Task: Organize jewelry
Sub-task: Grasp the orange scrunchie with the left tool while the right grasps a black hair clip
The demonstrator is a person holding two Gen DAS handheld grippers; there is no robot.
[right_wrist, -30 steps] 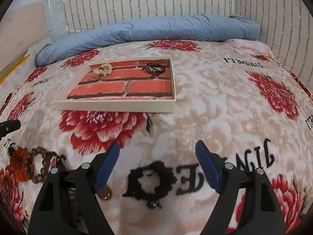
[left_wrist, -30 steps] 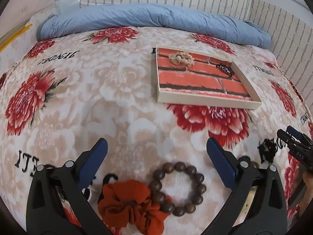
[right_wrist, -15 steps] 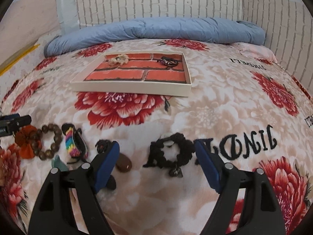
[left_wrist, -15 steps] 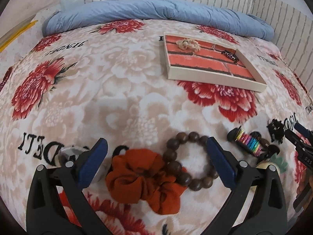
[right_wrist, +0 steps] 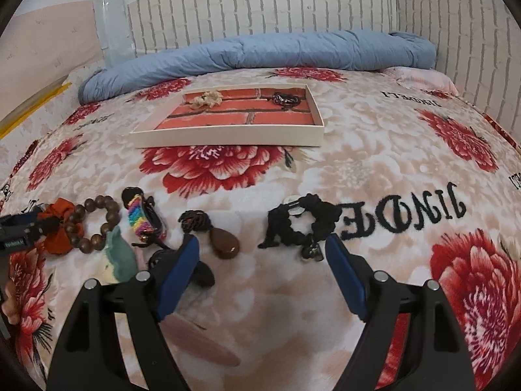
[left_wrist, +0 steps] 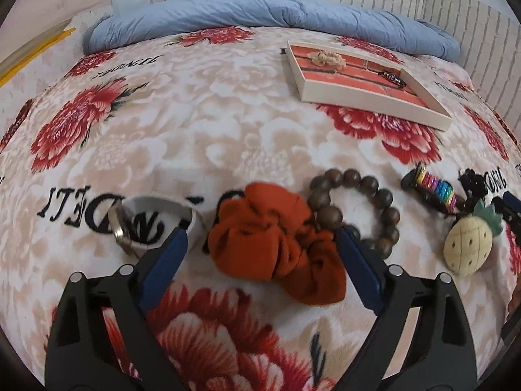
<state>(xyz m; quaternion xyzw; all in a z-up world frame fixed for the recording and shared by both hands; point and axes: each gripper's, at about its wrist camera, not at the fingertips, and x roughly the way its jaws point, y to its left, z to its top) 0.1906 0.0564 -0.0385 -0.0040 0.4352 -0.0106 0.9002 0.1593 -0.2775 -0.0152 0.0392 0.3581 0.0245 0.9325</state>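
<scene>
A shallow tray with a red brick print (left_wrist: pixel 374 102) (right_wrist: pixel 228 137) lies far back on the bed, holding a cream flower piece (right_wrist: pixel 205 98) and a dark piece (right_wrist: pixel 286 99). My left gripper (left_wrist: pixel 262 244) is open, its jaws standing either side of an orange scrunchie (left_wrist: pixel 273 234) that touches a brown bead bracelet (left_wrist: pixel 355 202). A rainbow band (left_wrist: pixel 436 189) and a pineapple charm (left_wrist: pixel 469 247) lie to the right. My right gripper (right_wrist: pixel 262 254) is open and empty, just short of a black scrunchie (right_wrist: pixel 299 221) and a brown teardrop pendant (right_wrist: pixel 224 242).
A white ring-shaped band (left_wrist: pixel 153 221) lies left of the orange scrunchie. A rolled blue quilt (right_wrist: pixel 254 55) runs along the brick-pattern wall at the back. The bed has a floral blanket (left_wrist: pixel 202 123). A pink oval piece (right_wrist: pixel 202 342) lies under the right gripper.
Both grippers have pulled back and lowered. More of the near items now show. The orange scrunchie sits between the left jaws; the black scrunchie stays ahead of the right.
</scene>
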